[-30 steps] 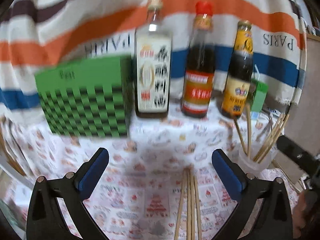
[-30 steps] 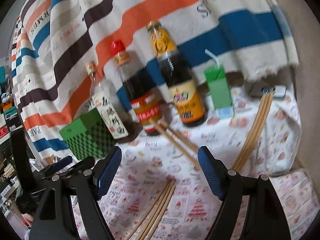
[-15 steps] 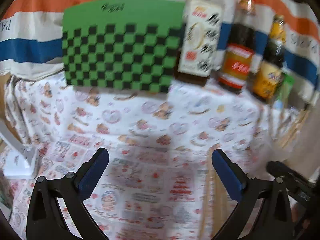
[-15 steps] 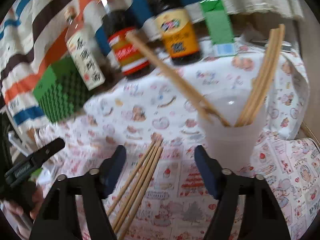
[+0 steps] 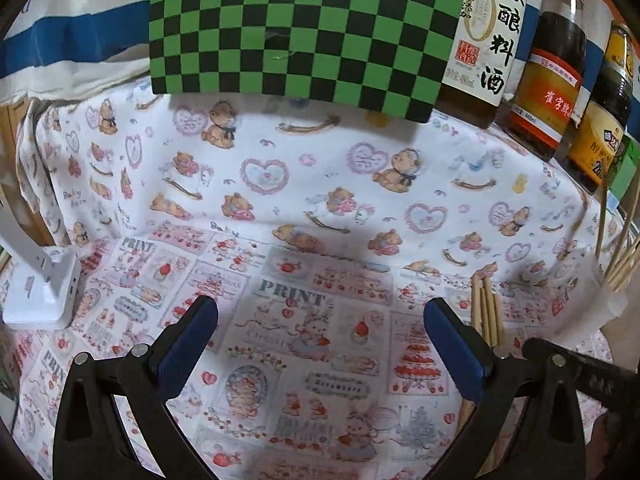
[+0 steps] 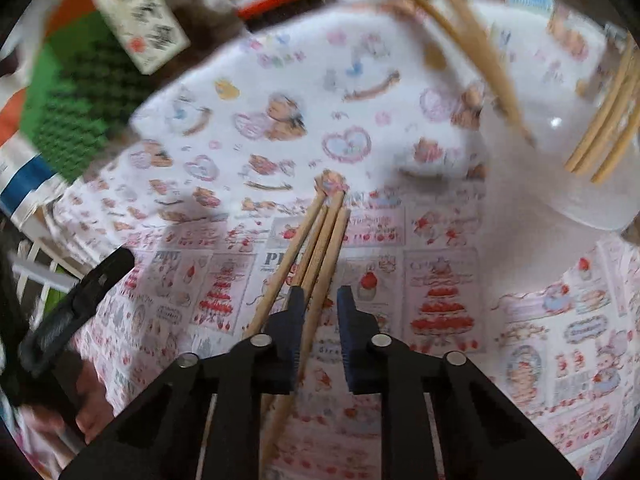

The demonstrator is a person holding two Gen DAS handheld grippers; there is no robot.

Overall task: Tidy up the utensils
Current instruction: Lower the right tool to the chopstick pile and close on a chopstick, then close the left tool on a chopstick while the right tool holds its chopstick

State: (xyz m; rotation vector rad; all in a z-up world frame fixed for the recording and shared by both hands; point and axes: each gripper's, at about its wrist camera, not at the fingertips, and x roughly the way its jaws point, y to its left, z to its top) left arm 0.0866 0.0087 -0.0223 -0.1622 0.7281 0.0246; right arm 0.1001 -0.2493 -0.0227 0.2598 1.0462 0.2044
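Note:
Several wooden chopsticks point(image 6: 316, 248) lie side by side on the printed cloth; in the left wrist view they show point(image 5: 486, 312) just right of my right finger. A clear plastic cup point(image 6: 560, 168) at the right holds several more chopsticks point(image 6: 608, 120). My right gripper point(image 6: 318, 304) is low over the lying bundle, its jaws narrowed to a small gap with one chopstick between them and the others under the left finger. My left gripper point(image 5: 320, 332) is wide open and empty above the cloth.
A green checkered box point(image 5: 300, 28) stands at the back with three sauce bottles point(image 5: 552, 76) to its right. A white device point(image 5: 40, 292) sits at the left edge. A striped cloth hangs behind.
My right gripper dropped onto the lying chopsticks and its jaws closed from wide to a small gap. My left gripper swung left and lower, staying open.

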